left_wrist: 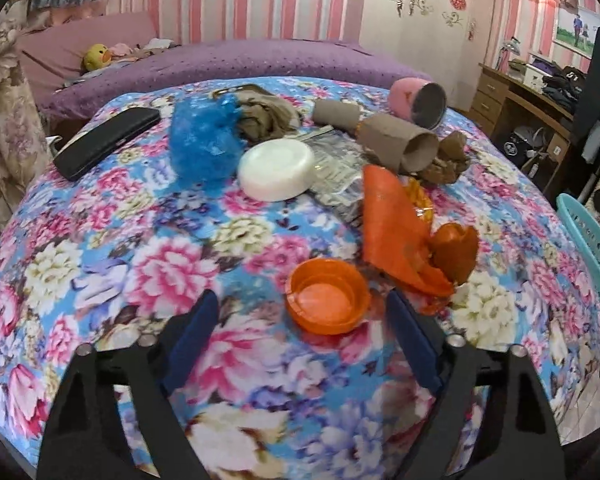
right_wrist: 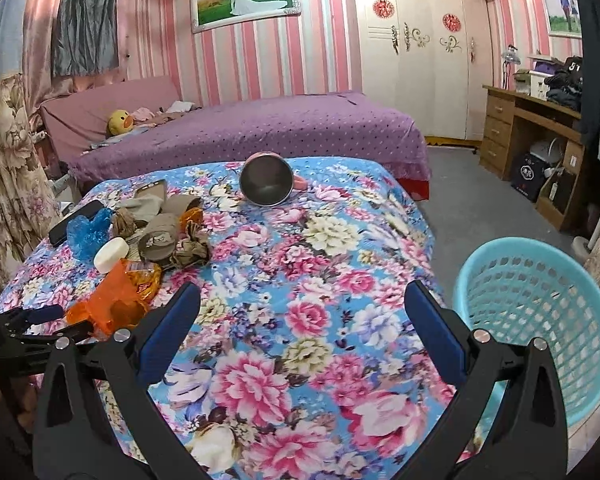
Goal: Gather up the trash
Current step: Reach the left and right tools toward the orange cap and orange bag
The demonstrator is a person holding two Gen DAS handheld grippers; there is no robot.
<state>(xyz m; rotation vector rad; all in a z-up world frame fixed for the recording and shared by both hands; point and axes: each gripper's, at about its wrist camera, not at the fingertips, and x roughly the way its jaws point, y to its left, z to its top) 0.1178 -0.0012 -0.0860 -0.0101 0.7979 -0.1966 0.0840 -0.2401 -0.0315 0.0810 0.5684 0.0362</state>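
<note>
An orange plastic lid (left_wrist: 327, 301) lies open side up on the floral bedspread (left_wrist: 148, 264). My left gripper (left_wrist: 302, 302) is open; the lid sits between its blue fingertips, nearer the right one, and neither pad presses on it. Just behind the lid lies an orange wrapper (left_wrist: 396, 236). Further back are a white round lid (left_wrist: 276, 170), a crumpled blue plastic bag (left_wrist: 200, 136), two cardboard tubes (left_wrist: 400, 142) and crumpled brown paper (left_wrist: 448, 158). My right gripper (right_wrist: 303, 290) is open over bare bedspread, with nothing between its fingers. A turquoise basket (right_wrist: 532, 320) stands on the floor to its right.
A pink mug (right_wrist: 266, 182) lies on its side at the back of the bedspread. A black flat case (left_wrist: 108, 140) rests at the far left. A purple bed (right_wrist: 260, 128), a wardrobe and a wooden desk (right_wrist: 532, 120) stand beyond.
</note>
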